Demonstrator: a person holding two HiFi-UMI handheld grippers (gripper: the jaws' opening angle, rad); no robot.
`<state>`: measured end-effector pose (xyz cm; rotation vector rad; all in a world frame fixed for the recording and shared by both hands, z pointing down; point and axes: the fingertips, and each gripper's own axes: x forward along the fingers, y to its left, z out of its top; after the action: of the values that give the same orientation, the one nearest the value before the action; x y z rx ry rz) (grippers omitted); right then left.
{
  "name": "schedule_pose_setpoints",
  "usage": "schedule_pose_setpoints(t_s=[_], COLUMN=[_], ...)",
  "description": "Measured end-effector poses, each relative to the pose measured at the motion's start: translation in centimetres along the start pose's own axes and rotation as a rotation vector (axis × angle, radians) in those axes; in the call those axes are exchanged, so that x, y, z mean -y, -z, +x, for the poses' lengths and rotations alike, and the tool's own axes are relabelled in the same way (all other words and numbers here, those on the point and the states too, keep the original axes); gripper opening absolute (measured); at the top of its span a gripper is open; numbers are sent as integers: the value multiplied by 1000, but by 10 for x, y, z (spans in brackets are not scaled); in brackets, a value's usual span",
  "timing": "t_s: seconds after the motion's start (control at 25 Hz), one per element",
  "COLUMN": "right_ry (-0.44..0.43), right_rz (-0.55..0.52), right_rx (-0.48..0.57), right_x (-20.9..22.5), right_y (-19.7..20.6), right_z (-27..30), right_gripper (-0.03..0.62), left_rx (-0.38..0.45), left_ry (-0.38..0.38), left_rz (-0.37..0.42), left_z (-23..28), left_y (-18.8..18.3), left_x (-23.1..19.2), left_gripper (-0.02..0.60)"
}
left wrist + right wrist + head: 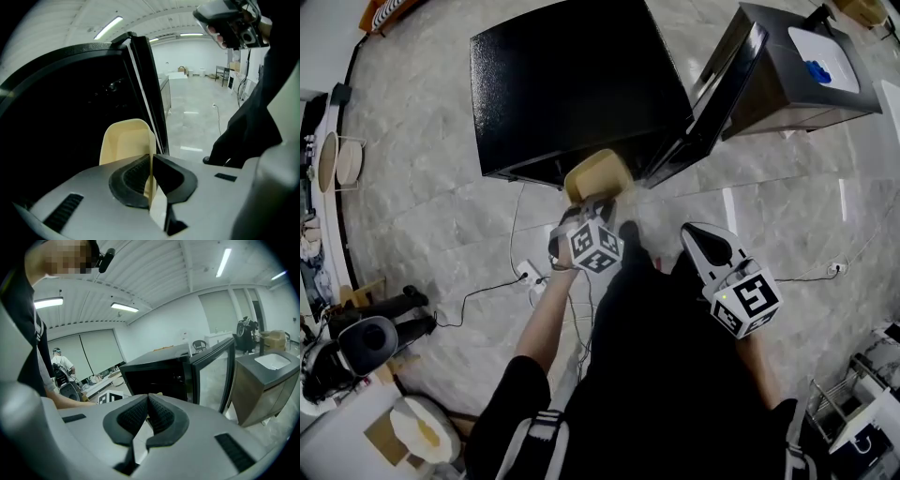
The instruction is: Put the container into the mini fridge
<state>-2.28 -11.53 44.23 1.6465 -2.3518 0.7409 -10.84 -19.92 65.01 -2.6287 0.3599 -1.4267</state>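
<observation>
The black mini fridge [567,89] stands on the floor with its door [717,98] swung open to the right. My left gripper [586,208] is shut on the rim of a pale yellow container [596,176] and holds it just in front of the fridge's open front. In the left gripper view the container [124,140] stands on edge between the pads [136,176], before the dark fridge interior [70,103]. My right gripper [698,232] hovers to the right, near the door, shut with nothing in it. Its view shows the fridge [154,376] and the door [213,376] ahead.
A grey cabinet [797,84] with a white top stands right of the door, also in the right gripper view [267,380]. Cables and a power strip [528,274] lie on the floor to the left. Equipment [366,342] crowds the left edge. A person [61,364] stands far off.
</observation>
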Motion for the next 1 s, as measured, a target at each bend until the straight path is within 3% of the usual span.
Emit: schedule_pose_setpoints(t_s=[0.68, 1.0], right_ry=[44, 88], right_rz=[25, 63], right_rx=[-78, -97], right_x=[8, 18], right_y=[22, 34], right_z=[5, -4], right_gripper=[17, 17], left_rx=[-161, -217], left_ry=[-40, -90], left_rz=[293, 331], left_z=[91, 125], left_y=[31, 38], left_x=[-42, -72], left_gripper=[48, 48])
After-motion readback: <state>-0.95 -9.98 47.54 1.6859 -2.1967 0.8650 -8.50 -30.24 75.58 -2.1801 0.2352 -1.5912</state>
